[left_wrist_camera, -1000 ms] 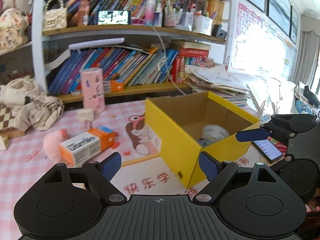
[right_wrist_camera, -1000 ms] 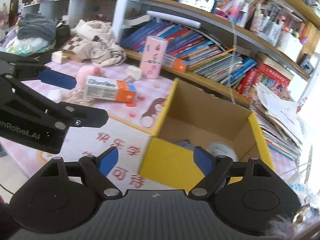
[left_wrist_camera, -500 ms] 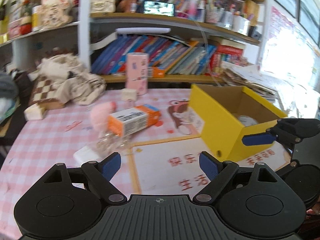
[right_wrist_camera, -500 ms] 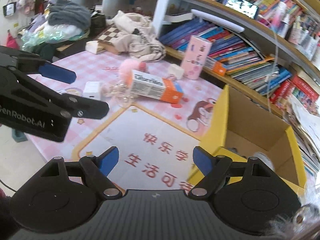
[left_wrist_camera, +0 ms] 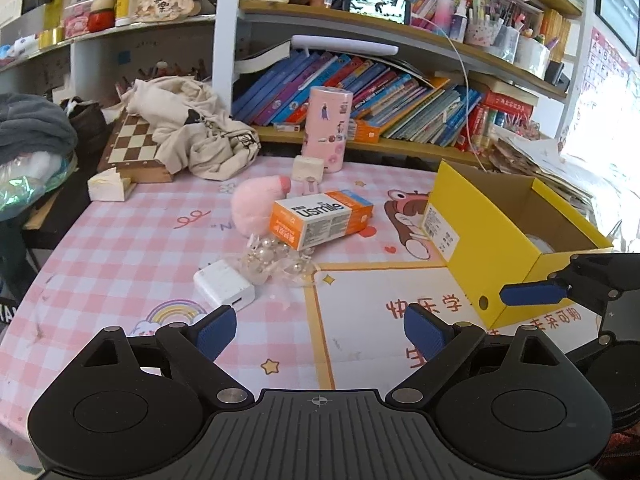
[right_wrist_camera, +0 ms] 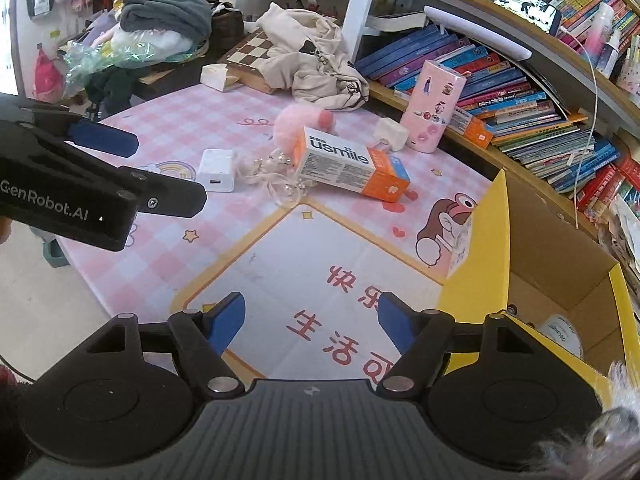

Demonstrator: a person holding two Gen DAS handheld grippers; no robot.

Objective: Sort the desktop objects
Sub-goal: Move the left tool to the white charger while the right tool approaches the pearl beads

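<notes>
Spreading under both tools, the pink checked table mat [left_wrist_camera: 120, 240] carries everything, and the yellow cardboard box [left_wrist_camera: 472, 216] stands ahead and to the right of the left gripper [left_wrist_camera: 320, 326], close beside the right gripper [right_wrist_camera: 310, 318], with a roll of tape [right_wrist_camera: 560, 330] already lying inside. Straight ahead of the left gripper, beyond a stretch of bare mat, lies the unsorted cluster: the orange and white usmile carton [left_wrist_camera: 320, 218] on its side, a pink fluffy ball [left_wrist_camera: 252, 204] touching its far end, a tangle of pearl beads [left_wrist_camera: 272, 260] against its near edge, and a white charger block [left_wrist_camera: 224, 290] nearest the tool. The left jaws stand wide and are opening, with nothing between them; the right jaws are narrower and closing, also on nothing. My judgement is that the crowding is the risk (the items touch or overlap): closing on the charger could snag the beads and drag them along, and lifting the carton could roll the ball away. The right tool also sits near the box wall, so a careless swing could nudge it.
</notes>
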